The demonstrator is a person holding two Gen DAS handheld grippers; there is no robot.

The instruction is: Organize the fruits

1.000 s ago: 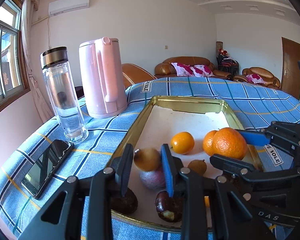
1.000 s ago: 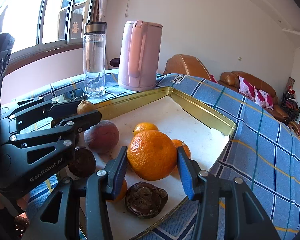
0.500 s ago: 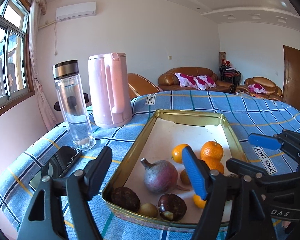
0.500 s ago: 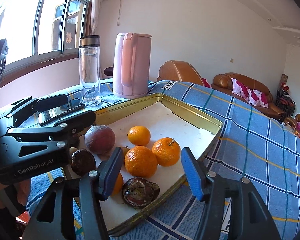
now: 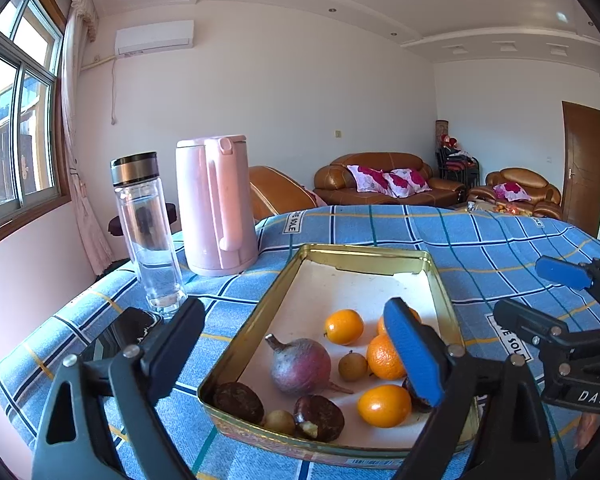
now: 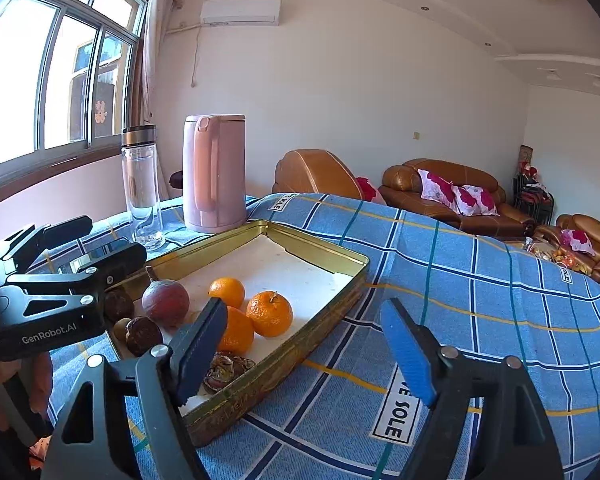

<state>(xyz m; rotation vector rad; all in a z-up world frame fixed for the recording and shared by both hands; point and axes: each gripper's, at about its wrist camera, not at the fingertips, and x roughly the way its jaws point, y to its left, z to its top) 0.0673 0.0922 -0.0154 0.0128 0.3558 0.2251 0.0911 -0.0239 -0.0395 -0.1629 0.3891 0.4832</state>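
Observation:
A gold metal tray (image 5: pixel 256 320) (image 6: pixel 340 288) on the blue checked tablecloth holds several fruits: oranges (image 5: pixel 344 326) (image 6: pixel 269 313), a purple passion fruit (image 5: pixel 300 366) (image 6: pixel 165 304), dark wrinkled fruits (image 5: pixel 238 402) (image 6: pixel 143 336) and small tan ones (image 5: pixel 352 366). My left gripper (image 5: pixel 296 352) is open and empty, raised above the tray's near end. My right gripper (image 6: pixel 304 354) is open and empty, above the tray's near right rim. Each gripper shows in the other's view, the right (image 5: pixel 540 292) and the left (image 6: pixel 76 240).
A pink kettle (image 5: pixel 214 204) (image 6: pixel 214 172) and a clear bottle (image 5: pixel 148 232) (image 6: pixel 142 188) stand left of the tray. A black phone (image 5: pixel 116 336) lies at the table's near left edge. Brown sofas stand behind the table.
Both grippers have let go of their fruit, opened wide and pulled back and up from the tray. The orange and the small tan fruit now lie in the tray.

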